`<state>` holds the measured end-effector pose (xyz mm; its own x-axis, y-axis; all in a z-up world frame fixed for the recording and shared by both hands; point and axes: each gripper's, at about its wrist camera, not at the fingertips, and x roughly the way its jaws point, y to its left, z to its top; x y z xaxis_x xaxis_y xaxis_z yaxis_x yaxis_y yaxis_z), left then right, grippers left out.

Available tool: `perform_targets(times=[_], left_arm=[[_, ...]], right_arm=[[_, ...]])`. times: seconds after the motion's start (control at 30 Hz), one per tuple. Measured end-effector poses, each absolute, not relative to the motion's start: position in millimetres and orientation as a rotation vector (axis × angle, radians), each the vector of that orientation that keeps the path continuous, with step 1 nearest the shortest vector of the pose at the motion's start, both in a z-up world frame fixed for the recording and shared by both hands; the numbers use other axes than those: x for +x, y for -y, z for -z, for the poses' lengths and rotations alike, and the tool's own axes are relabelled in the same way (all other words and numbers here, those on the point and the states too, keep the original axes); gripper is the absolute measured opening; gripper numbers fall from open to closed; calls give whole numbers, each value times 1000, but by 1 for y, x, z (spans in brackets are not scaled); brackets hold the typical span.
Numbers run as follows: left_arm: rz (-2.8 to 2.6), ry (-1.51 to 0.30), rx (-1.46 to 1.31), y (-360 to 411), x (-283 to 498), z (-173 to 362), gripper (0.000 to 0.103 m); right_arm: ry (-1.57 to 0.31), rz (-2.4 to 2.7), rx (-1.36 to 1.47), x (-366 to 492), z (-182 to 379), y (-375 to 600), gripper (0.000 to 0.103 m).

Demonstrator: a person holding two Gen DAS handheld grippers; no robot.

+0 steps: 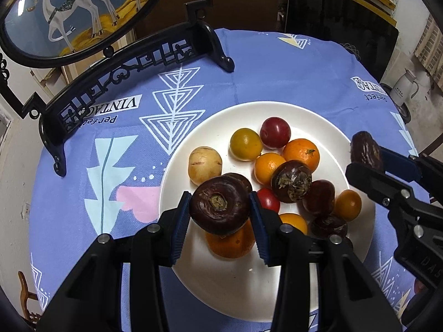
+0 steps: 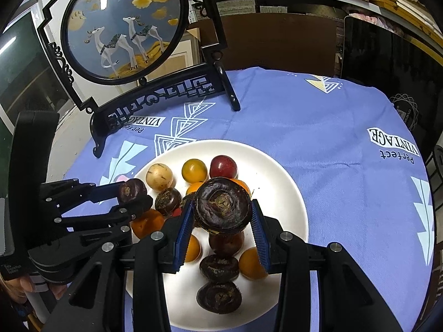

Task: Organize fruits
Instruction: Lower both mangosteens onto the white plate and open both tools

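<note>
A round surface (image 1: pixel 277 63) draped in a lavender-blue printed cloth carried a wide, shallow white ceramic plate (image 1: pixel 210 282), the landmark here. Beyond the plate's far-left side stood a black carved wooden stand with a round painted deer panel (image 1: pixel 83 8).

On the plate lay mixed small fruit: orange mandarins (image 1: pixel 301 153), a pale yellow round fruit (image 1: pixel 205 165) at the left rim, a dark red plum (image 1: pixel 275 132) and a yellow-green plum (image 1: pixel 245 144) at the far side, and dark brown, flattened water chestnuts (image 1: pixel 292 181) near the centre, with more toward the near rim.

Above the plate's near-left part, the left tool (image 1: pixel 221 211) was clenched on a dark brown water chestnut (image 1: pixel 220 207). Above the plate's right side, the right tool (image 2: pixel 221 218) gripped another water chestnut (image 2: pixel 223 206).

The step appeared to be gathering the chestnuts together. Doing it well probably meant lowering each onto bare plate beside its kind and releasing low, since round fruit might roll.
</note>
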<state>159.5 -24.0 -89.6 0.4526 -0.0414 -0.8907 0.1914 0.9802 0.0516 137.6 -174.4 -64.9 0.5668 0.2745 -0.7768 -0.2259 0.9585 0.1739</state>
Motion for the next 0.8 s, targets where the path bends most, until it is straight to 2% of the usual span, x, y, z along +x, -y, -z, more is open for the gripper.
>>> perform_targets(times=[0.67,0.73,0.8], left_arm=[[145,-1106,166,27,161,97,41],[144,-1109,167,27,162,98,41],[139,-1104,165,26,162,97,50]], right_arm=[[-944,-290,77,154,70,173,42],[-953,-296,80,155,72,172,46],[-944,-295,81,154,71,171,58]])
